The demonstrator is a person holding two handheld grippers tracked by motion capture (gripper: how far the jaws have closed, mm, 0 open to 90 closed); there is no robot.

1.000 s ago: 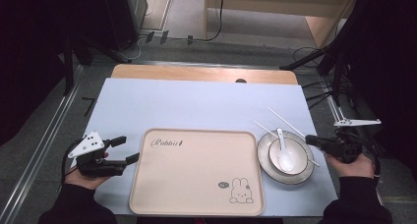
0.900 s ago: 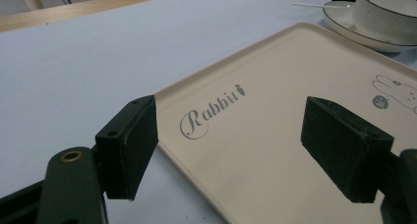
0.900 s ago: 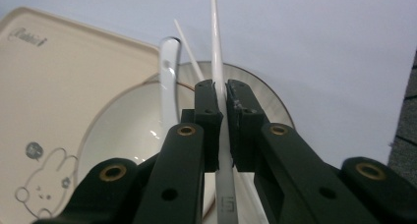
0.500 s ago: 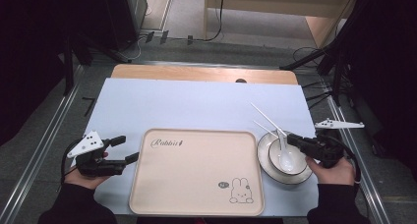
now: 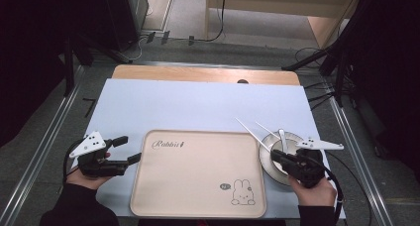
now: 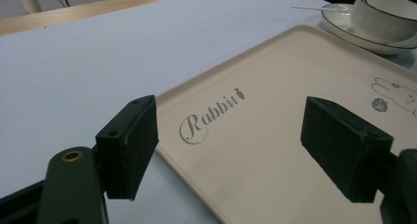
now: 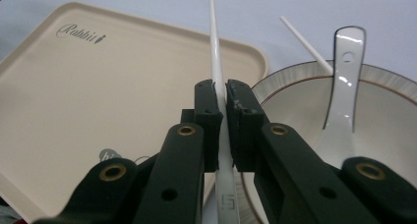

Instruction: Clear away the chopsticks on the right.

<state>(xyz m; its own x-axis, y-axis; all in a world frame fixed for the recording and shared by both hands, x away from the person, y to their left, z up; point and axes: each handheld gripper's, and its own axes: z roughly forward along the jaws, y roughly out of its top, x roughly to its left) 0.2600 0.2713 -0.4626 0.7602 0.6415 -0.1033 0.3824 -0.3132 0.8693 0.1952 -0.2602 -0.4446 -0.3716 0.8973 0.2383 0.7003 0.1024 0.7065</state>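
While clamped in jaws, chopstick [image 7: 214, 47] over bowl [image 7: 388, 116].

The tray [image 5: 198, 174] was pale beige, with "Rabbit" in dark script ahead of the left gripper's [image 6: 228, 140] black jaws and a small outlined rabbit drawing to their right. Between the right gripper's [image 7: 221, 103] black jaws, which bore brass-coloured rivets, ran a white chopstick [image 7: 216, 62]. To their right sat a white bowl [image 7: 314, 106] with a thin dark rim line, a glossy white spoon [image 7: 344, 76] and a second white chopstick [image 7: 305, 42], over a light blue table cover [image 5: 198, 104].
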